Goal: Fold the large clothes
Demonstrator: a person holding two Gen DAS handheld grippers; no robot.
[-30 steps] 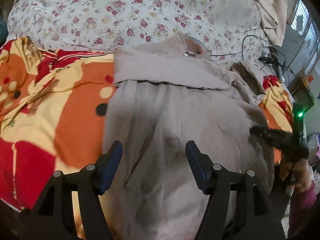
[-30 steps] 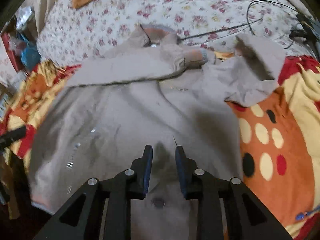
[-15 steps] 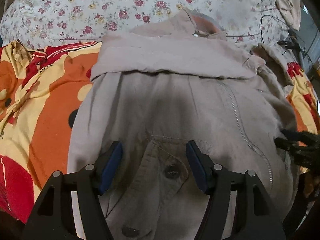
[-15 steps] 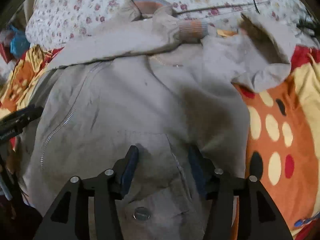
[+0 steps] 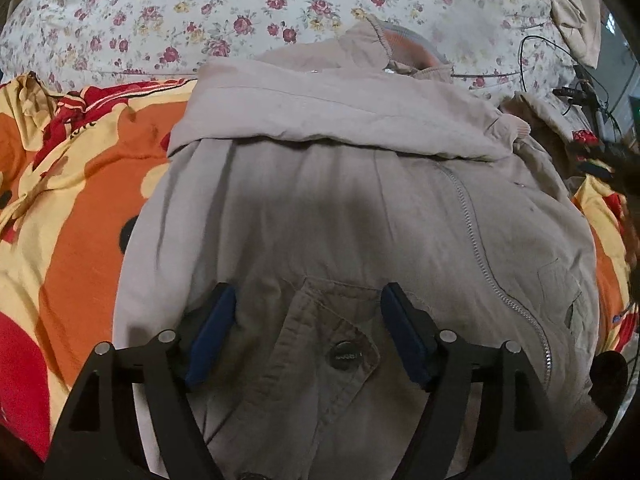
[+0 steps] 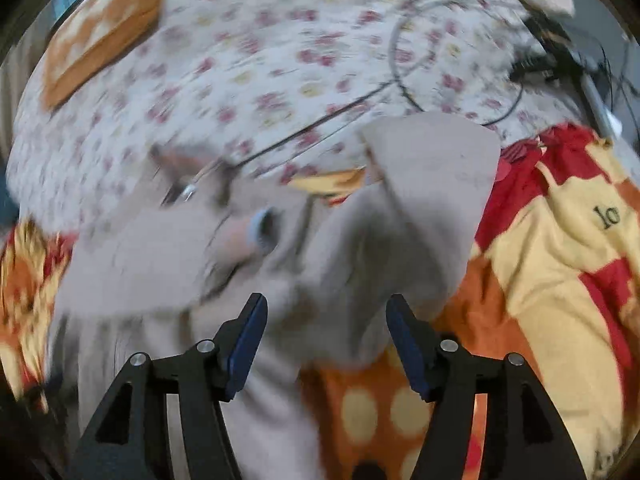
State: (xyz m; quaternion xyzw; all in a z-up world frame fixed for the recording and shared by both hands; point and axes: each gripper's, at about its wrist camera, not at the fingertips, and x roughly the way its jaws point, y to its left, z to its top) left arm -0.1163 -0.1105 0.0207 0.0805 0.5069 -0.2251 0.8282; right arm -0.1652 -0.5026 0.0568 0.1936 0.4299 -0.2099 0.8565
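Observation:
A large beige jacket (image 5: 320,208) lies spread on the bed, zipper running down its right half, one sleeve folded across its chest. My left gripper (image 5: 308,300) hovers low over the buttoned pocket flap (image 5: 340,344) near the hem, jaws opening, with the flap between the blue pads and not pressed. In the blurred right wrist view, my right gripper (image 6: 326,308) hangs above the jacket's other sleeve (image 6: 420,208), which lies out to the right over the blanket. Its jaws are opening and hold nothing.
An orange, red and yellow blanket (image 5: 80,216) lies under the jacket; a floral sheet (image 5: 240,12) covers the bed behind. Black cables (image 6: 404,80) and a stand sit at the far right. A beige cloth (image 5: 576,12) lies at the top right corner.
The left gripper dropped toward the hem and widened over the pocket flap. The right gripper opened, left the hem and swung right toward the loose sleeve.

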